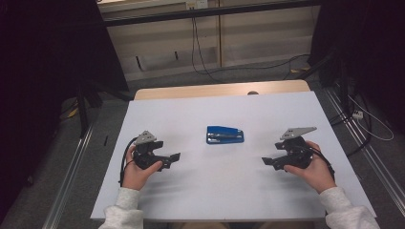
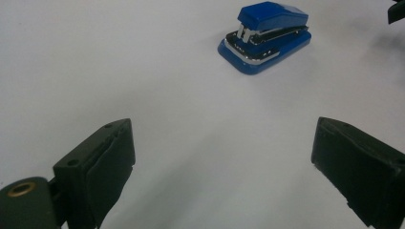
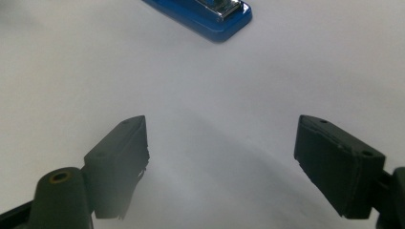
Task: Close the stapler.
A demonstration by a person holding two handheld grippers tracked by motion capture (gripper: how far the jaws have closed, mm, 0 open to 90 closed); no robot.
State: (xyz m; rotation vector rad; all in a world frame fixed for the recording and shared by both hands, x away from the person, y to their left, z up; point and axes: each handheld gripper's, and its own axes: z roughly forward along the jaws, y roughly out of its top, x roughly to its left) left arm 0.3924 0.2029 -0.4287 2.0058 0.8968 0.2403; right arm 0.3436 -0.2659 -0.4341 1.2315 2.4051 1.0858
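A blue stapler (image 1: 225,135) lies flat in the middle of the white table (image 1: 219,186), closed, with a chrome strip along its side. My left gripper (image 1: 175,158) rests left of it, held in a hand, jaws wide open and empty. My right gripper (image 1: 267,161) sits to the stapler's right, also open and empty. In the left gripper view the stapler (image 2: 264,36) stands ahead and slightly right of the left gripper (image 2: 223,164). The right gripper view has the stapler's end (image 3: 210,14) at the top, well beyond the right gripper (image 3: 221,160).
The table's far wooden edge (image 1: 219,89) shows beyond the white surface. Black stands and cables (image 1: 200,52) lie on the floor behind and at both sides. Bare white table surrounds the stapler on all sides.
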